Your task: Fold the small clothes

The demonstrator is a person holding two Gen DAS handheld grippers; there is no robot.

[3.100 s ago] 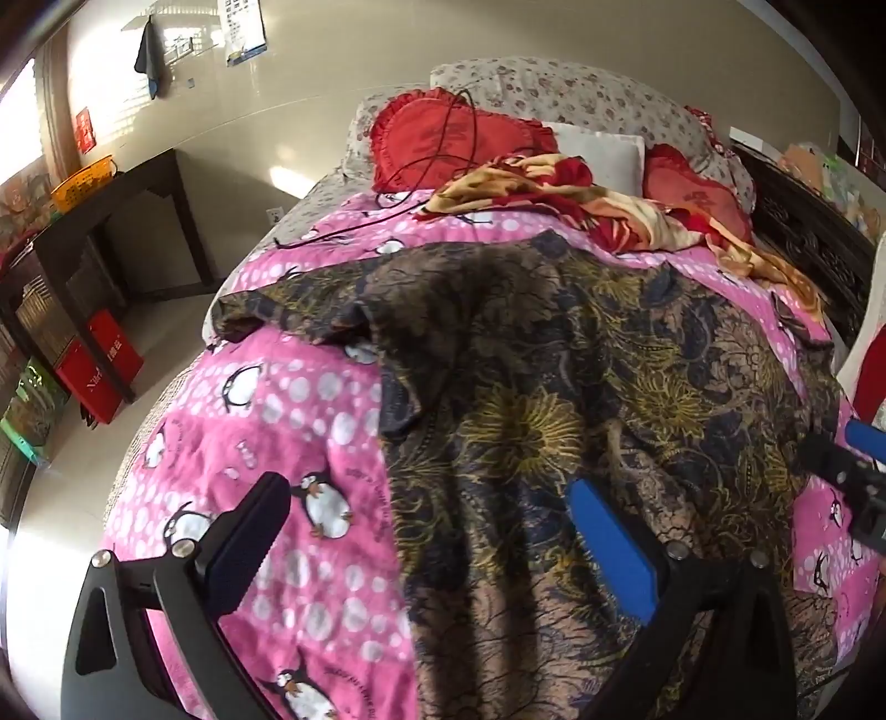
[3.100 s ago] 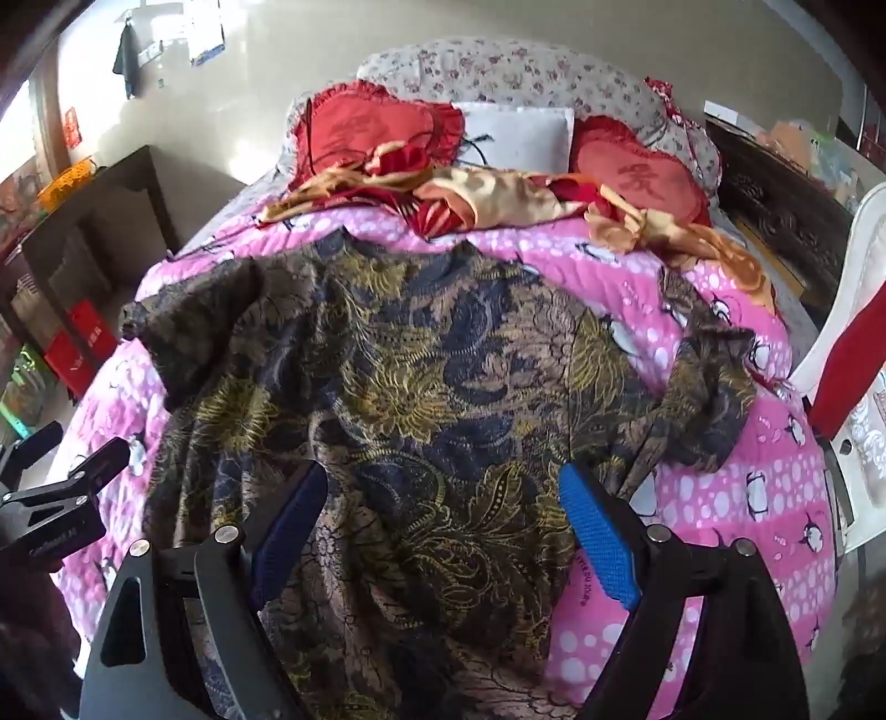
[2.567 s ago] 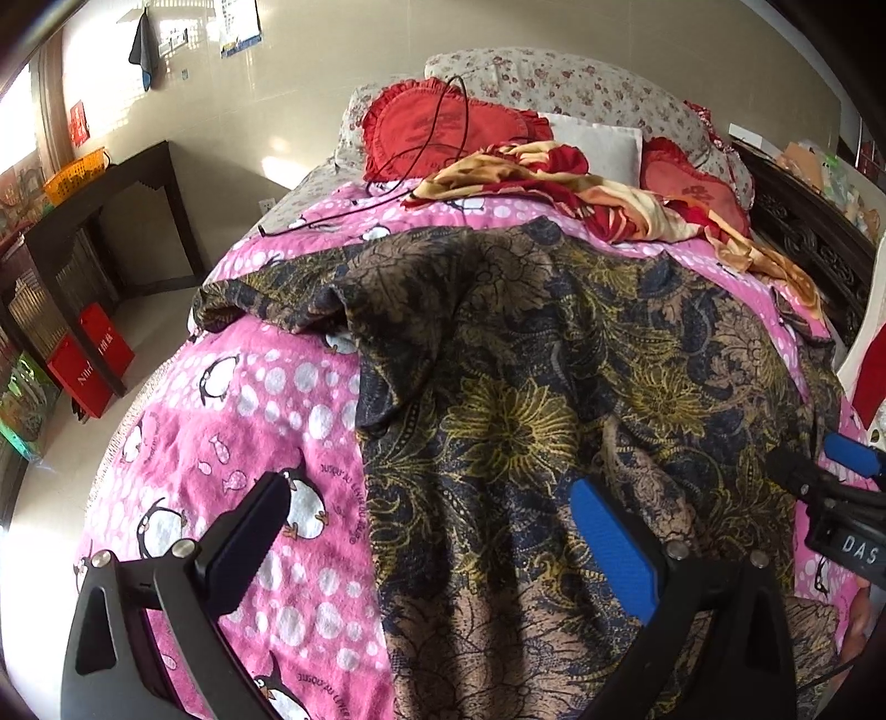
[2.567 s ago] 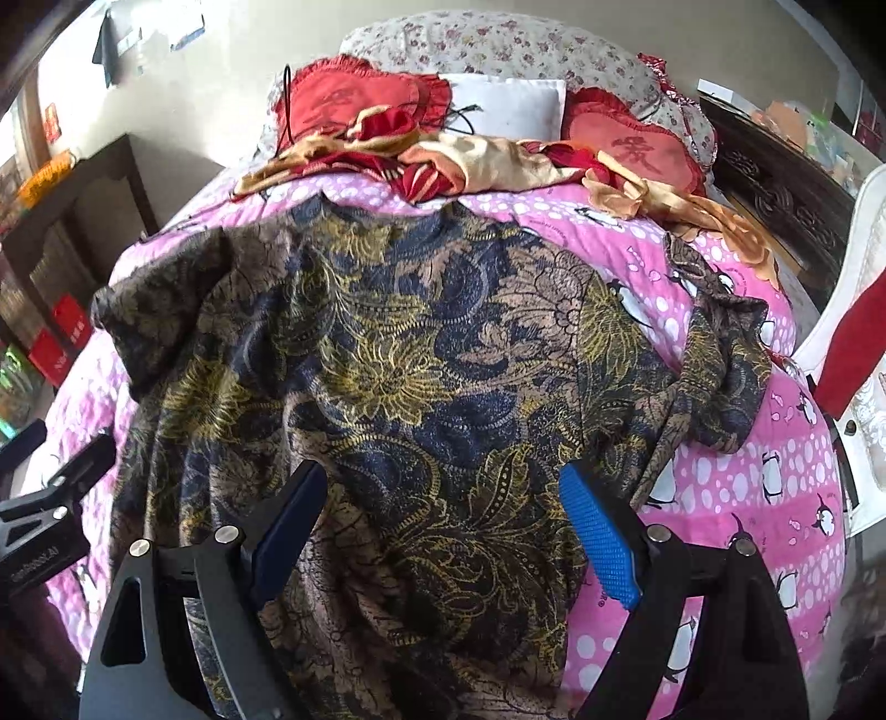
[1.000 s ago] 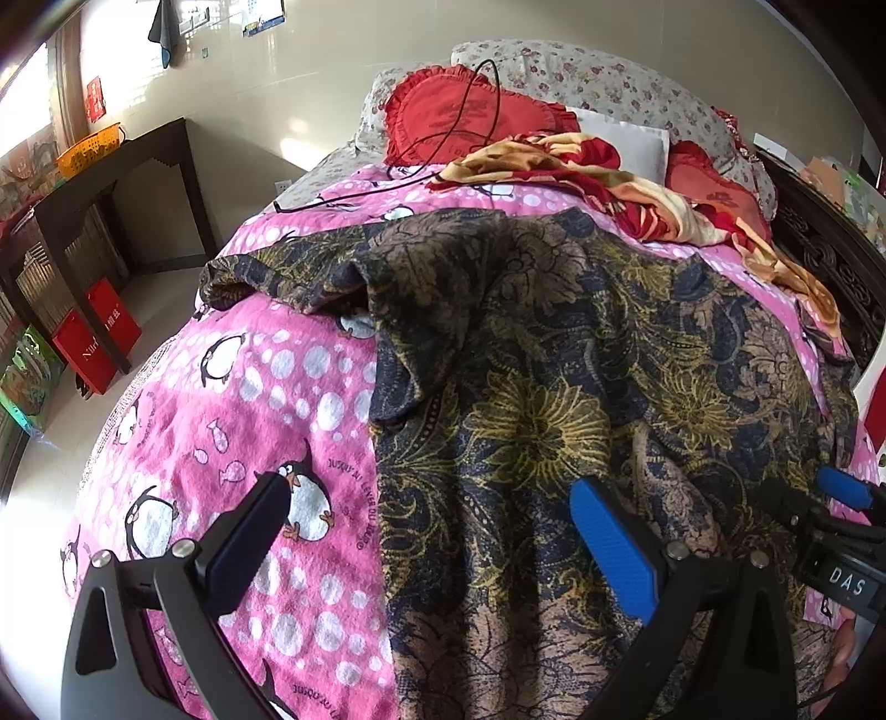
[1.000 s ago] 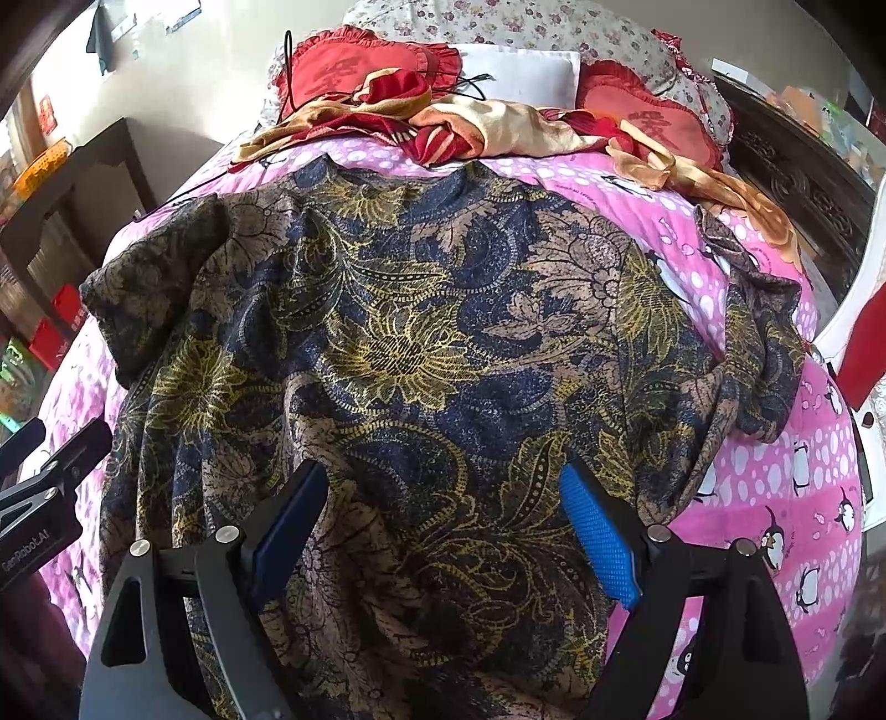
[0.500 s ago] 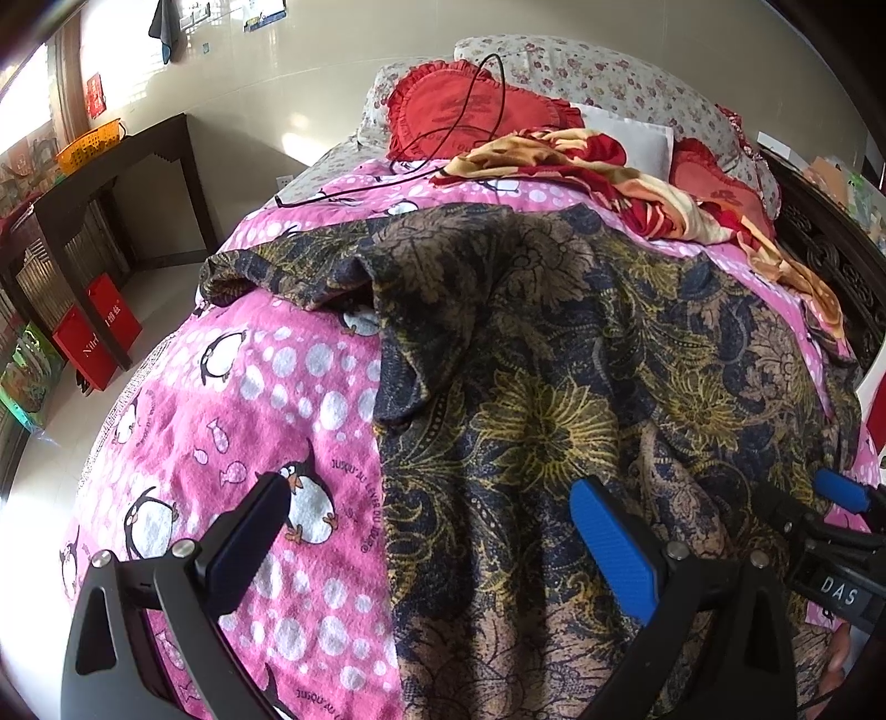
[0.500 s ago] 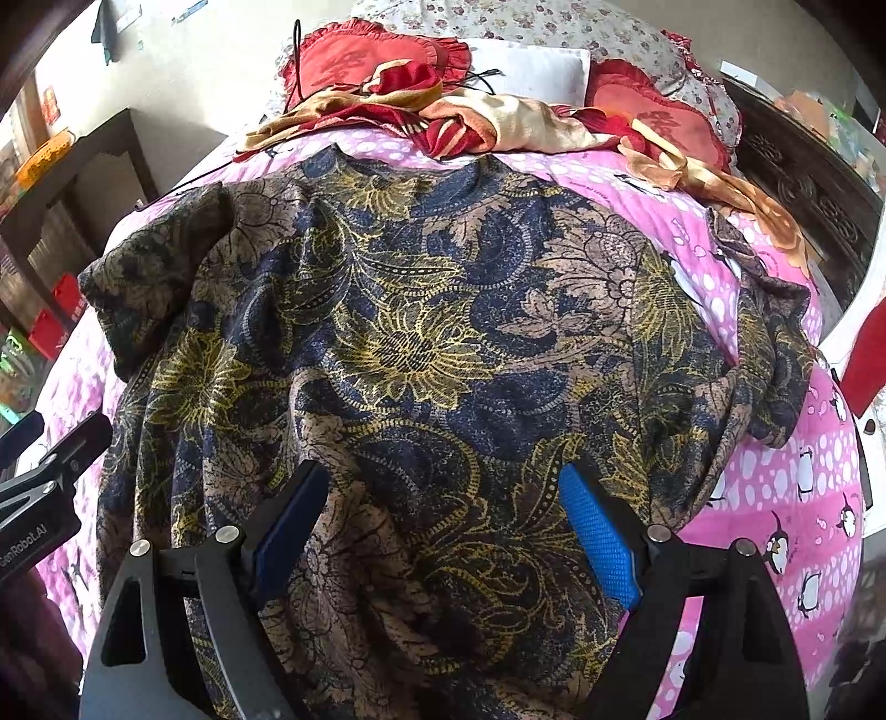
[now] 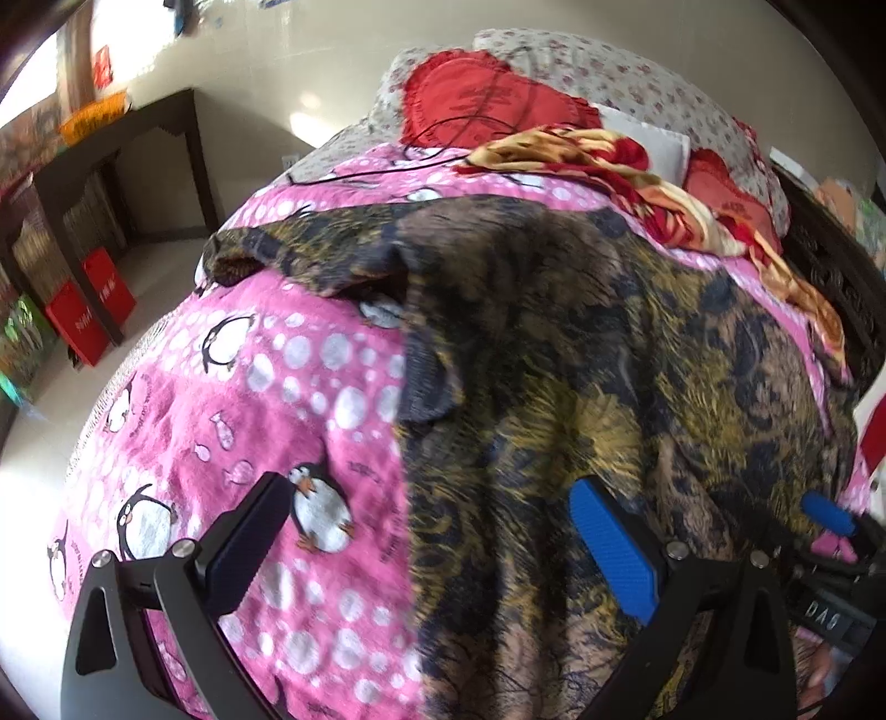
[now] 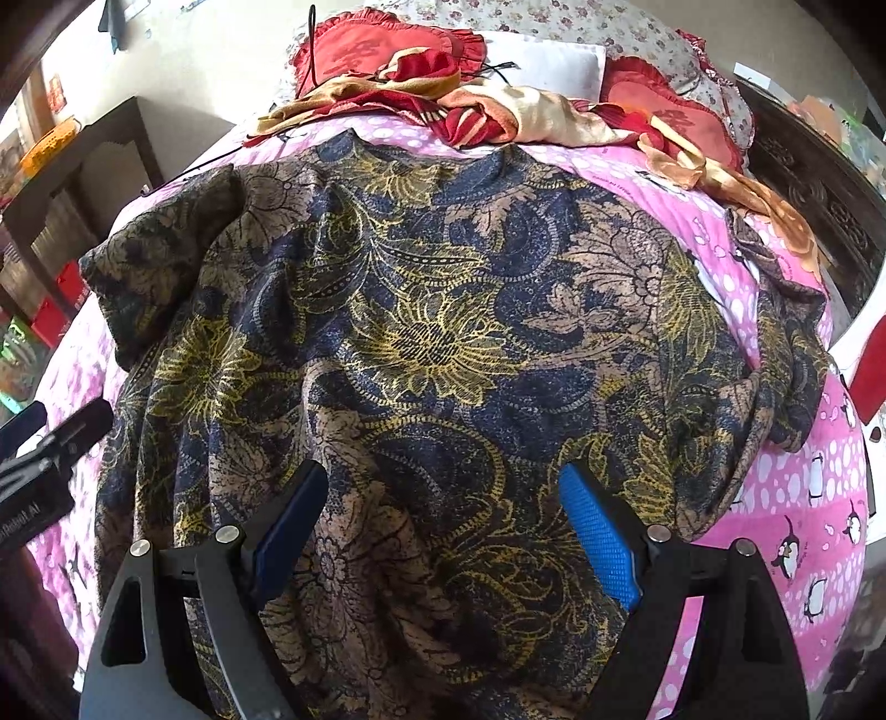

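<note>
- The left gripper (image 9: pixel 432 531) was released, its jaws spread wide and grasping nothing; its left finger hung over the pink penguin blanket (image 9: pixel 249 399) and its right finger over the floral shirt (image 9: pixel 581 360).
- The shirt lay spread flat on the blanket ahead of both grippers, its left side edge running between the left gripper's fingers.
- One sleeve (image 9: pixel 277 257) lay crumpled ahead and to the left of the left gripper.
- The right gripper (image 10: pixel 443 515) was also released, jaws wide apart with nothing between them but the shirt (image 10: pixel 432 332) lying below.
- The other sleeve (image 10: pixel 775 354) draped ahead and to the right of the right gripper.
- Beyond the shirt's collar, far ahead of both grippers, lay a red and gold cloth (image 10: pixel 498 105) and red pillows (image 10: pixel 376 44).
- In the right wrist view, the left gripper showed at the left edge.
</note>
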